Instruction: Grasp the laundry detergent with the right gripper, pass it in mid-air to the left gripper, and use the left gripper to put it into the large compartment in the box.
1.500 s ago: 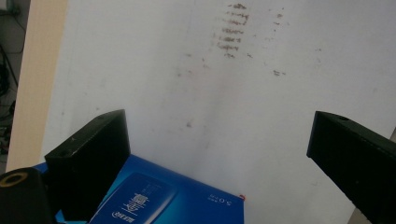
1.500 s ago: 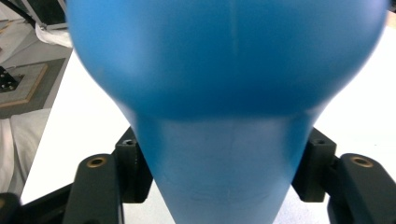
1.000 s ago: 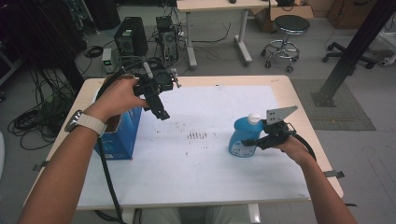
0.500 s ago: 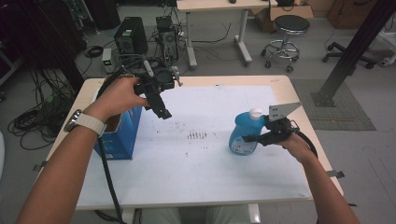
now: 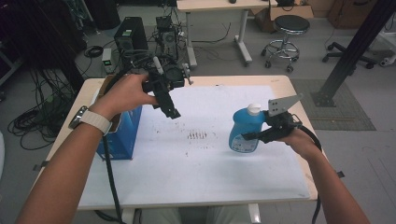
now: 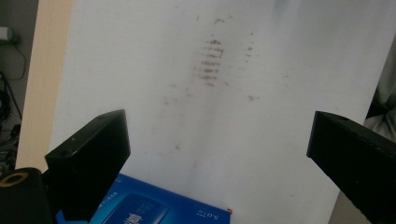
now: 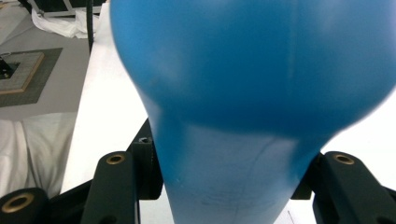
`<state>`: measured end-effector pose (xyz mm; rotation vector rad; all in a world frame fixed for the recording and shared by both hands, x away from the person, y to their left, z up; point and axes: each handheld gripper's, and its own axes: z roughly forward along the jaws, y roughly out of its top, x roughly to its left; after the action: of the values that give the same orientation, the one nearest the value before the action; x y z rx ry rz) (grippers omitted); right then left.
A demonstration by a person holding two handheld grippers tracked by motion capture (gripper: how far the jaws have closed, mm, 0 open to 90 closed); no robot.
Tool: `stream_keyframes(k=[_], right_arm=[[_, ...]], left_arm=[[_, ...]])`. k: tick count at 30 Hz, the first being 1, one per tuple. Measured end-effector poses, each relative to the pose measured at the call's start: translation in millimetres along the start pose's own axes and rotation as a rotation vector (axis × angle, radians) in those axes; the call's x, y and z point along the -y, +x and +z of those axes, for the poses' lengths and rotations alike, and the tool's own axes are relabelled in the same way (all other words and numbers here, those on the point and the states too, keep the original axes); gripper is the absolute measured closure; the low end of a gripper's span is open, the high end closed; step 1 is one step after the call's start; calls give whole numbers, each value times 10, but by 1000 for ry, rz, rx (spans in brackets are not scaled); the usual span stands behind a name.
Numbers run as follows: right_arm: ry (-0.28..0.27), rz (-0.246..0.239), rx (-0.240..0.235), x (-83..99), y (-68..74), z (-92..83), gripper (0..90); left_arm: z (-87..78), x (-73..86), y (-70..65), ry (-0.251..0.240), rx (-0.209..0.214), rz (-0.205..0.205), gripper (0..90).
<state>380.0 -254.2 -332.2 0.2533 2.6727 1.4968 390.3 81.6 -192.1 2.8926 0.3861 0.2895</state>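
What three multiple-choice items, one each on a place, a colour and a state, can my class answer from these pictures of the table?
1. Where does the blue box stand?
A. at the table's left edge
B. at the table's right edge
C. on the floor

2. What colour is the bottle's cap?
A. red
B. white
C. black

3. How do the left tongs stand?
A. shut on the bottle
B. shut on the box
C. open, holding nothing

Key:
1 A: the blue box sits at the left edge of the table, below the left hand.
2 B: the blue bottle carries a white cap.
3 C: the left tongs show jaws wide apart over the bare white sheet; it is the right tongs that clamp the bottle's body.
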Motion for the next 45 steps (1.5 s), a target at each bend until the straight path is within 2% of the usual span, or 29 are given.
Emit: stream_keyframes(k=[8, 21, 27, 33, 45], right_arm=[[23, -16, -2, -181, 87, -22, 452], [20, -30, -19, -394, 202, 16, 452], [31, -38, -35, -484, 253, 130, 451], [36, -54, -65, -573, 295, 307, 452], [34, -73, -118, -691, 358, 578, 452]], left_arm=[[-79, -77, -114, -4, 14, 34, 65], [-250, -112, -295, -20, 29, 60, 65], [-322, -112, -376, -16, 44, 76, 65], [-320, -107, -436, -9, 62, 80, 65], [-323, -96, -468, -8, 101, 92, 65]])
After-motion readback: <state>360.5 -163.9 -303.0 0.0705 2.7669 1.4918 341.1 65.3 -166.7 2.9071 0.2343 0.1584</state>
